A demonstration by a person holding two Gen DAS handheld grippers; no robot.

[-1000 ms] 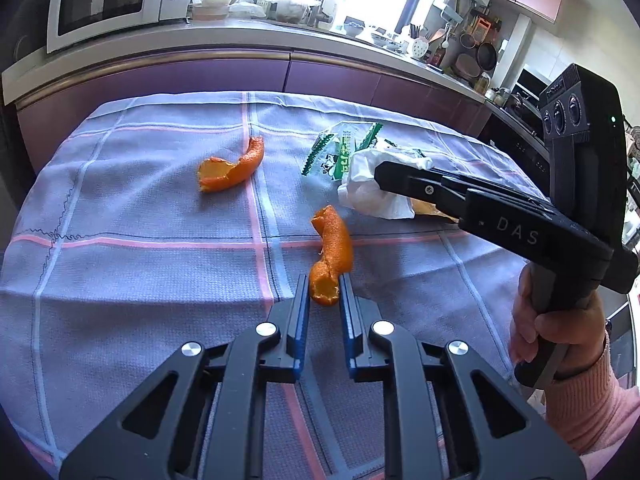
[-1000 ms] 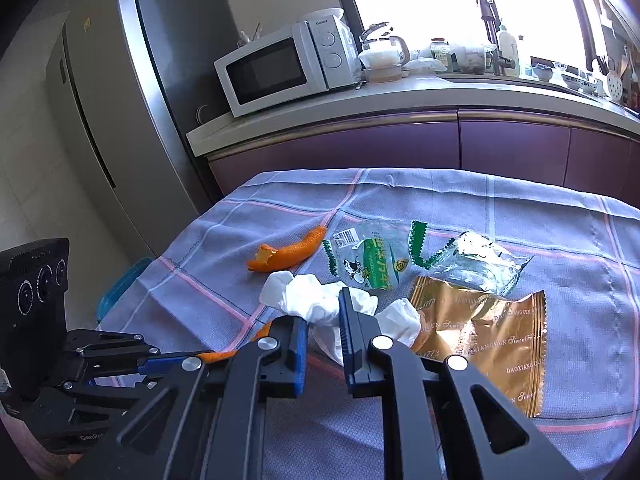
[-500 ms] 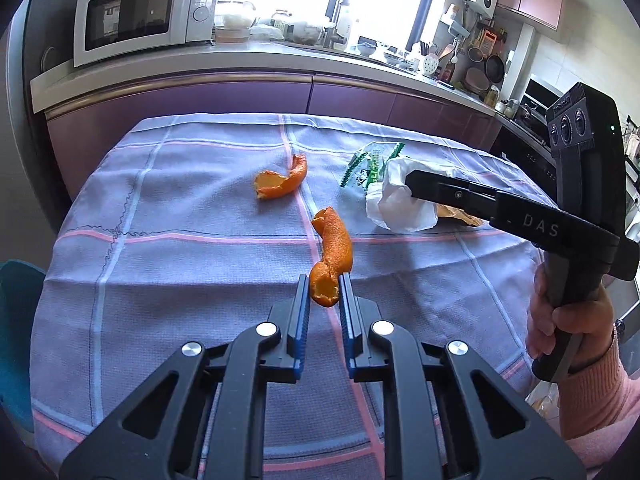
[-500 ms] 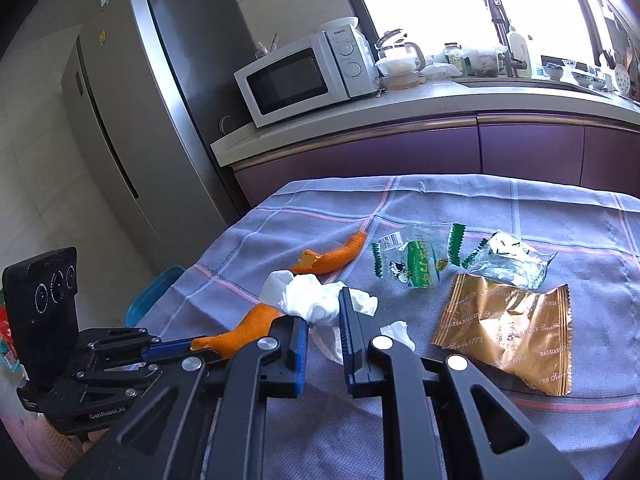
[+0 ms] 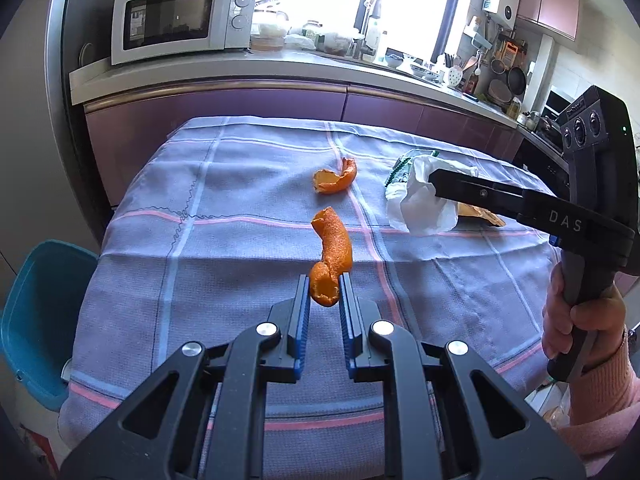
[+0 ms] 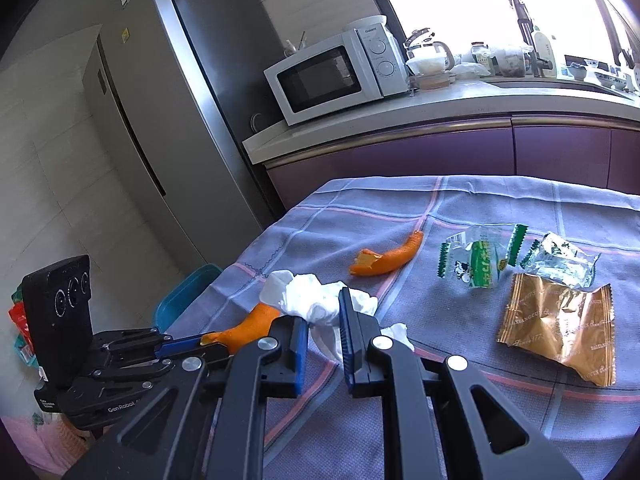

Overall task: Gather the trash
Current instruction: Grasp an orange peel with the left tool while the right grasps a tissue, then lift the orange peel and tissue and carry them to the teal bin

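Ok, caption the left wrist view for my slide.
Left gripper lifts an orange peel off the checked tablecloth.

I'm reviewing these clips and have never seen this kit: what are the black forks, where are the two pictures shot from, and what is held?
No robot here: a person holds a two-finger tool in each hand, each with a camera looking along its fingers. The left tool is shut on an orange peel; beside it the right hand grips the other handle. The right tool is shut on a crumpled white tissue. On the checked tablecloth lie a second peel, a green-and-clear wrapper, a silvery wrapper and a gold wrapper. A teal bin stands beside the table.
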